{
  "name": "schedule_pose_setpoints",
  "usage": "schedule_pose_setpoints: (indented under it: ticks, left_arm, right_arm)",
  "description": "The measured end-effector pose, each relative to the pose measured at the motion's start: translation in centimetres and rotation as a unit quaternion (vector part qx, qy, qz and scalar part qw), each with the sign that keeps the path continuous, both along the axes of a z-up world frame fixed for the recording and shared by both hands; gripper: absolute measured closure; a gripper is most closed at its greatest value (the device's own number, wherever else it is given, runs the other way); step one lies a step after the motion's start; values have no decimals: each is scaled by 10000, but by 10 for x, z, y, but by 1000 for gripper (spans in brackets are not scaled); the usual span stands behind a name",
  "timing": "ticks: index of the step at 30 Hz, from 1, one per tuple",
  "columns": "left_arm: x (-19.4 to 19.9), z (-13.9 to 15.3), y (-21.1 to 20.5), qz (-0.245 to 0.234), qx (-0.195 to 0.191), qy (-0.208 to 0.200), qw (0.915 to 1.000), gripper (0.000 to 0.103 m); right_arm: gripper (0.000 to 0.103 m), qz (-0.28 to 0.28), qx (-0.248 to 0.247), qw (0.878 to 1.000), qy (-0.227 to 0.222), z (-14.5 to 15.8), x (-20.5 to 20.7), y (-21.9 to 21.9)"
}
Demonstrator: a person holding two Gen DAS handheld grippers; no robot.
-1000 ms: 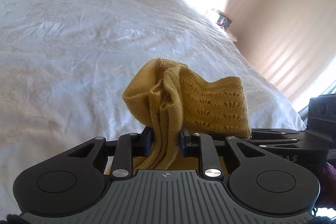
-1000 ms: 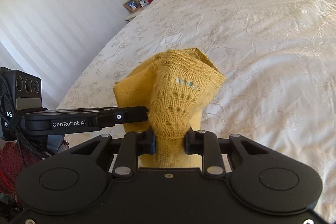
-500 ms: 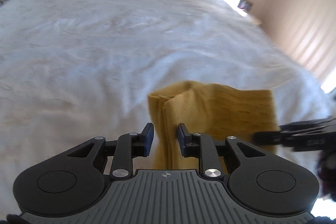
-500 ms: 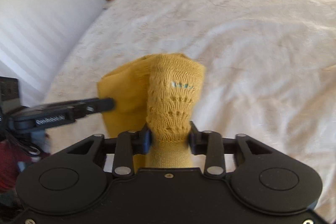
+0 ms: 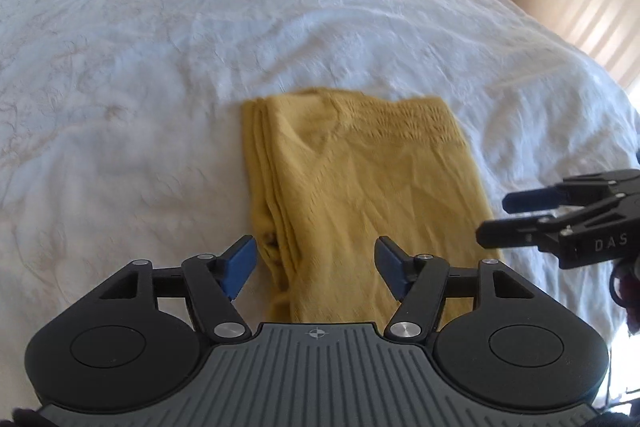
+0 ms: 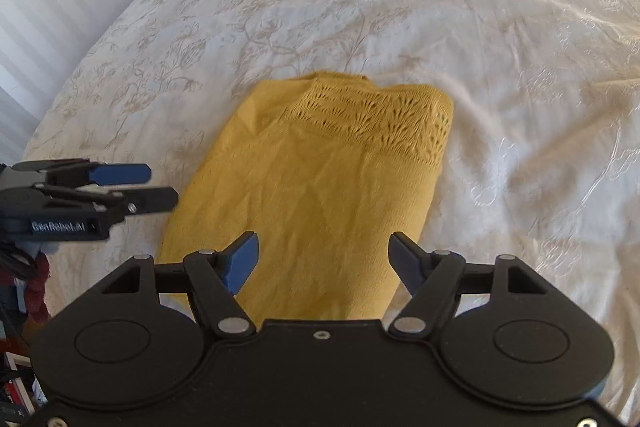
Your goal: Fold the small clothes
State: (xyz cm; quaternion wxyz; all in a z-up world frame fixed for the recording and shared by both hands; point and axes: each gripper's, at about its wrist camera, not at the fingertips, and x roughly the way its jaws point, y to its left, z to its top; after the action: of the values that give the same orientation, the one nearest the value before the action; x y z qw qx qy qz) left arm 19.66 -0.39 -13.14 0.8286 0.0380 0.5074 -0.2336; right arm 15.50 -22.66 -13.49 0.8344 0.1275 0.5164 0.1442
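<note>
Our left claw (image 5: pixel 316 263) and right claw (image 6: pixel 324 261) side by side, both pitched downward, jaws opening, pads gripping nothing.

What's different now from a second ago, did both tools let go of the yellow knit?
Yes. A second ago both tools pinched the yellow knit garment bunched up above the bed. Since then it came down and now lies flat and folded on the white bedspread. The left tool and right tool have released it; their jaws are opening, clear of the fabric. The bedspread and bedside items are unchanged.
</note>
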Motion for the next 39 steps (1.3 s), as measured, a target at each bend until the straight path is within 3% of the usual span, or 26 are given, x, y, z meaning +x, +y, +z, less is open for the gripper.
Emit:
schedule_pose_setpoints:
  ticks: [2,7,13,15,17,19,21,25,33,36,39]
  left_arm:
    - [-8,-12,4,139,29,244,9996,40]
    - [-3,-33,22,415,-2,397,9983,40]
    - [11,-48,13,-439,-426,540,9967,39]
    - [15,-53,7,-685,-617,790,9926,39]
    - [18,-55,9,-924,-1258,1400,9778,39]
    - [17,-52,13,-1165,-2005,1999,9520,39]
    - [11,-43,17,-1409,-2292,2117,9396,39]
    - [6,-36,40,-1226,-2378,2191,9383,39]
    - [10,-20,74,-224,-1980,1692,9652,39]
    - [10,-9,60,-345,-1746,1320,9751,39]
    - [9,-6,40,-681,-1621,1284,9760,38]
  right_arm:
    - [28,21,87,10000,19,-1,-7,4]
    - [28,-27,210,9997,86,-2,-16,9]
    - [27,-571,341,9973,322,-16,-31,-8]
    - [26,-699,322,9962,403,-22,-38,-13]
    - [22,-849,380,9944,507,-27,-45,-17]
    - [22,-1008,494,9922,545,-29,-53,-21]
    - [22,-1104,592,9906,552,-30,-59,-23]
    - [21,-1212,870,9872,560,-32,-65,-25]
    - [16,-933,846,9895,713,-40,-71,-12]
    - [15,-694,642,9929,728,-41,-72,-1]
    - [16,-365,64,9976,590,-38,-71,14]
